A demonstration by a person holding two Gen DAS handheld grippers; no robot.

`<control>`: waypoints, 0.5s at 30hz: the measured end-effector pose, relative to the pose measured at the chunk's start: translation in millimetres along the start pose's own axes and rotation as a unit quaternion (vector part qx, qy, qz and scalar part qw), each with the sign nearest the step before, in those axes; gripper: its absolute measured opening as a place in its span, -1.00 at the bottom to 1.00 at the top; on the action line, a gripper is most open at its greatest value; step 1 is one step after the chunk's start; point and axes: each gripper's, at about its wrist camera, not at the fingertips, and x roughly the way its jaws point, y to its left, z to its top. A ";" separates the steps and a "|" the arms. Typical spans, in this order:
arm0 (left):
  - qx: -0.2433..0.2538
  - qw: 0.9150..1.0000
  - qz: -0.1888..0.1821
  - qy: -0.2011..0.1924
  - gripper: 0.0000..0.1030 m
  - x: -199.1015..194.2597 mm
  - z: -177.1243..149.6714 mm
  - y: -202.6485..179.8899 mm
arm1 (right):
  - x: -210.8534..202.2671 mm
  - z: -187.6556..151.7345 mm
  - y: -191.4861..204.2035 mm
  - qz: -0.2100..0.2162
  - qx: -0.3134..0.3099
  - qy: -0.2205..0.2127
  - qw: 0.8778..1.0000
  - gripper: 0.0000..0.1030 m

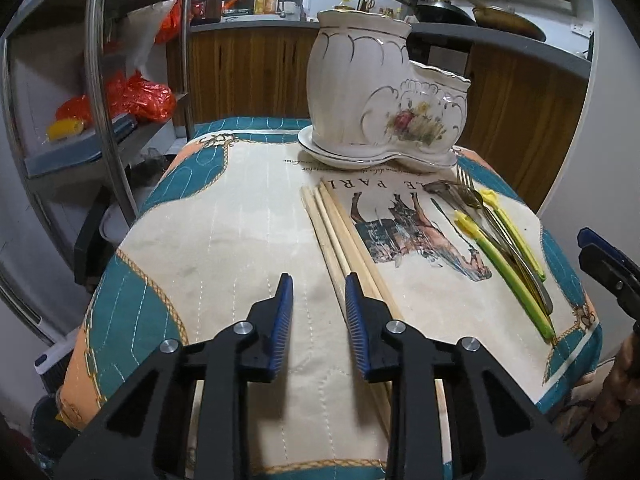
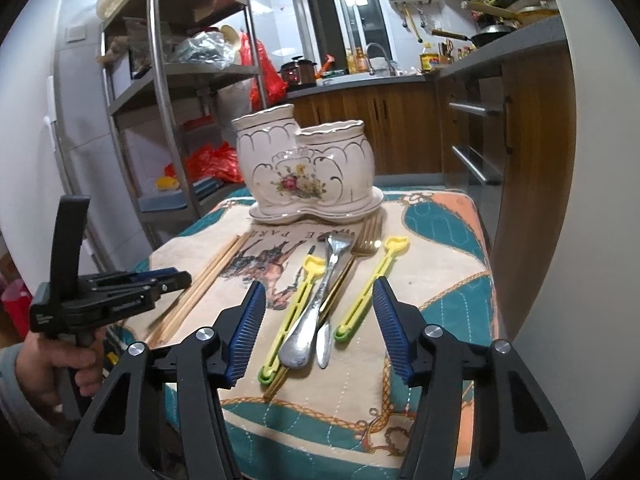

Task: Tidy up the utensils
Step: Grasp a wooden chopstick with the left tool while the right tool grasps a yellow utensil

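A white ceramic two-pot utensil holder (image 1: 376,92) with a flower print stands at the table's far end; it also shows in the right wrist view (image 2: 304,168). Wooden chopsticks (image 1: 344,236) lie on the cloth, and my open, empty left gripper (image 1: 318,284) hovers just left of them, its right finger over them. Yellow-green plastic picks (image 2: 296,308), a silver spoon (image 2: 316,312) and a gold fork (image 2: 356,248) lie together. My right gripper (image 2: 320,292) is open wide above them, holding nothing.
A patterned cloth (image 1: 224,216) covers the small table. A metal shelf rack (image 2: 168,100) with red bags stands to the left. Wooden kitchen cabinets (image 2: 400,128) and a counter lie behind. The left gripper (image 2: 168,280) shows in the right wrist view.
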 end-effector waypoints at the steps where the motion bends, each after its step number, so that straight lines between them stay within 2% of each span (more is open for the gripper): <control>1: 0.003 1.000 -0.002 0.005 -0.47 1.3 1.6 -0.7 | 0.7 0.1 -1.1 -0.001 0.001 0.002 1.000 0.10; 9: 0.018 0.999 0.003 0.035 -0.48 15.5 14.0 -1.1 | 20.1 8.4 -6.1 -0.027 -0.013 0.041 0.999 0.09; 13: 0.027 0.998 0.013 0.048 -0.79 19.4 18.2 2.7 | 33.4 16.0 -15.7 -0.041 -0.009 0.071 0.997 -0.11; 15: 0.022 0.998 0.009 0.053 -0.84 20.3 19.9 9.1 | 42.3 19.6 -19.5 -0.049 -0.012 0.089 0.995 -0.19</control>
